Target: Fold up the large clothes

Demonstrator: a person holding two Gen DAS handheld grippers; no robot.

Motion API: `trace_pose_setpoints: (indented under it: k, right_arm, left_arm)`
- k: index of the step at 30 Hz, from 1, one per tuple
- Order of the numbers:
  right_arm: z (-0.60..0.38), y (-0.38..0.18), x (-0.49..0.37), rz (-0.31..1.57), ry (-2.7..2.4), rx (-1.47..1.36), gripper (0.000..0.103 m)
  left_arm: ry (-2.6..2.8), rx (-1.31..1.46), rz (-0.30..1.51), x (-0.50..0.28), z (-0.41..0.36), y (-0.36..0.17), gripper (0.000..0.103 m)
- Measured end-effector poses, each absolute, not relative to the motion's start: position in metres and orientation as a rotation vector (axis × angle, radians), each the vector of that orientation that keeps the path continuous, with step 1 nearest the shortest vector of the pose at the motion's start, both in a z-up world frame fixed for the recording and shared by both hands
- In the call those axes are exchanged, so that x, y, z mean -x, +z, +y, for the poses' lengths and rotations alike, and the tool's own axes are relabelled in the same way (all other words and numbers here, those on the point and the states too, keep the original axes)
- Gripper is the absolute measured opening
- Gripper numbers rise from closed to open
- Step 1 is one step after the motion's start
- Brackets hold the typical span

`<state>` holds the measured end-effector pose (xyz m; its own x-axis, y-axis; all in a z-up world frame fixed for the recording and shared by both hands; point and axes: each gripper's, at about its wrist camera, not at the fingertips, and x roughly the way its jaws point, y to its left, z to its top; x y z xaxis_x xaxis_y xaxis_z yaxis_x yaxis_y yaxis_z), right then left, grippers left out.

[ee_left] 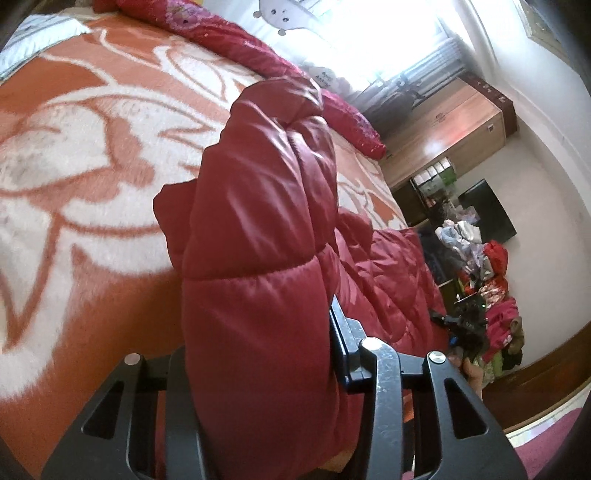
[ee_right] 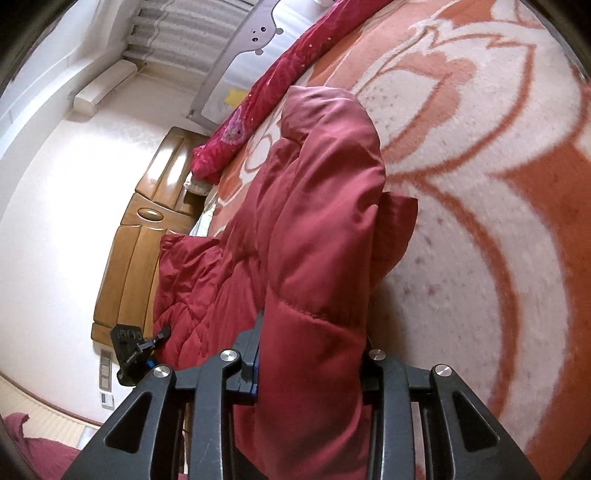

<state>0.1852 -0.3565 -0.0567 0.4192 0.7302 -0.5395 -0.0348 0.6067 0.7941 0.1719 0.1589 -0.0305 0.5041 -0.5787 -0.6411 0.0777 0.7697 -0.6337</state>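
A dark red quilted puffer jacket [ee_left: 258,229] lies on a bed with an orange and white flower blanket [ee_left: 74,155]. My left gripper [ee_left: 258,332] is shut on a thick fold of the jacket, which bulges up between its fingers and hides the tips. My right gripper [ee_right: 314,339] is shut on another fold of the same jacket [ee_right: 317,221]. The rest of the jacket spreads out quilted beside each held fold. Each gripper shows small in the other's view, the right one in the left wrist view [ee_left: 461,325] and the left one in the right wrist view [ee_right: 136,350].
A crimson patterned quilt [ee_left: 258,55] lies rolled along the bed's far side, in front of a bed rail with a bear face [ee_right: 258,33]. A wooden wardrobe [ee_left: 450,129] and a pile of clothes [ee_left: 484,280] stand past the bed. The wooden headboard [ee_right: 136,240] is on the left.
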Motion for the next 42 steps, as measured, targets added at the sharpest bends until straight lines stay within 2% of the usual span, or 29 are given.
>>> trace_pose_setpoints:
  k: [13, 29, 31, 32, 33, 42]
  right_arm:
    - [-0.367, -0.084, -0.158, 1.069, 0.434, -0.773, 0.037]
    - [-0.357, -0.098, -0.152, 1.037, 0.305, -0.709, 0.056]
    - [-0.355, -0.097, -0.152, 1.032, 0.281, -0.681, 0.059]
    - [-0.353, -0.096, -0.151, 1.029, 0.27, -0.67, 0.061]
    - [-0.35, -0.094, -0.151, 1.027, 0.258, -0.661, 0.063]
    - [-0.339, -0.078, -0.144, 1.015, 0.156, -0.563, 0.073]
  left_arm:
    - [-0.311, 0.526, 1.012, -0.144, 0.166, -0.069, 0.041]
    - [-0.201, 0.478, 1.02, -0.149, 0.159, -0.091, 0.061]
    - [-0.177, 0.467, 1.021, -0.149, 0.158, -0.091, 0.068]
    - [-0.156, 0.453, 1.024, -0.149, 0.158, -0.09, 0.076]
    - [-0.132, 0.436, 1.028, -0.149, 0.157, -0.089, 0.08]
    - [-0.031, 0.343, 0.942, -0.129, 0.158, -0.055, 0.081]
